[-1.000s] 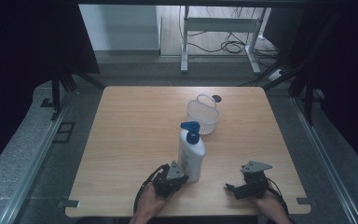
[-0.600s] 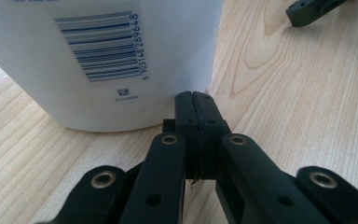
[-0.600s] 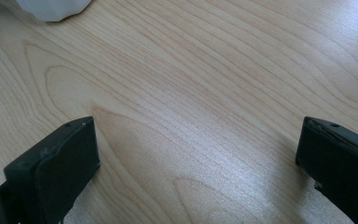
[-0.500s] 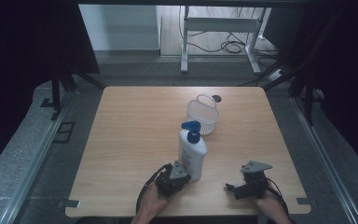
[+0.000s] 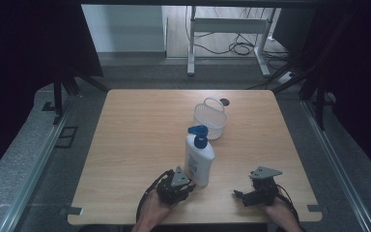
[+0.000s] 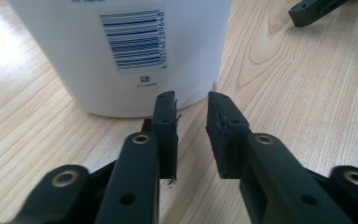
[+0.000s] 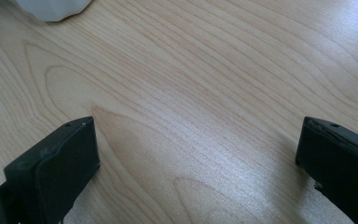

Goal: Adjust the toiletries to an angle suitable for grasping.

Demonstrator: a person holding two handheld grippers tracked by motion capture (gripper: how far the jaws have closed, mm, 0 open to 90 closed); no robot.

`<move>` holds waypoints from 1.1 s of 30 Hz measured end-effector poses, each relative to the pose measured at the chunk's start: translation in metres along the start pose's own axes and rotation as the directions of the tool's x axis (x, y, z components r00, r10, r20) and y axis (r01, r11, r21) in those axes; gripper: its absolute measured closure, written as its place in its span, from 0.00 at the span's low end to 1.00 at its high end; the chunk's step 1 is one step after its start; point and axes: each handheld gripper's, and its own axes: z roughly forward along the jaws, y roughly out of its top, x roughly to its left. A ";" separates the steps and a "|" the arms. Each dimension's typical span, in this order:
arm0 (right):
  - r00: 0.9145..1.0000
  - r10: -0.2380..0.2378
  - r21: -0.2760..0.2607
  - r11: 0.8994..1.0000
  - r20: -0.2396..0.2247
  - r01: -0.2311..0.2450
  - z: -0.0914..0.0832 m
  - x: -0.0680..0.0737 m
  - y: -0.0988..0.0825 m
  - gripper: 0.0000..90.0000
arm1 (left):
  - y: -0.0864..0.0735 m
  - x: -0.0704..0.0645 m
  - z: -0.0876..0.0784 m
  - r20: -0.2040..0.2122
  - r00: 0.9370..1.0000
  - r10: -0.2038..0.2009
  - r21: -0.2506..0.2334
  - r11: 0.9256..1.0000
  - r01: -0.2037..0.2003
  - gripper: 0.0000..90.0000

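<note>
Left gripper (image 5: 189, 185), low at the table's near edge, jaws just parting narrowly, empty, beside upright white blue-pump plastic lotion bottle (image 5: 199, 157); right gripper (image 5: 238, 195) rests wide apart, empty, on bare wooden table (image 5: 135, 140).

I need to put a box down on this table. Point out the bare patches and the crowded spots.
The wooden table is bare across its whole left half, from the far edge to the near one, and along the right edge beyond the white mesh basket. It is crowded near the middle front: the white pump bottle with blue top, the left gripper just before it, the right gripper beside.
</note>
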 end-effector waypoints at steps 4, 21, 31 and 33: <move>1.000 0.000 0.000 1.000 -0.001 0.000 0.000 0.000 0.000 0.00 | -0.001 0.001 -0.004 -0.015 1.000 -0.015 -0.002 1.000 0.015 0.73; 1.000 0.001 -0.001 1.000 -0.002 -0.001 0.000 0.000 0.000 0.00 | -0.021 0.018 -0.023 -0.091 0.991 -0.097 0.014 0.995 0.099 0.41; 1.000 0.000 0.000 1.000 -0.002 0.000 0.000 0.000 0.000 0.00 | -0.033 0.034 -0.022 -0.141 0.974 -0.175 0.019 0.984 0.179 0.24; 1.000 0.000 0.000 1.000 -0.002 0.000 0.000 0.000 0.000 0.00 | -0.034 0.036 -0.021 -0.150 0.971 -0.185 0.036 0.981 0.193 0.19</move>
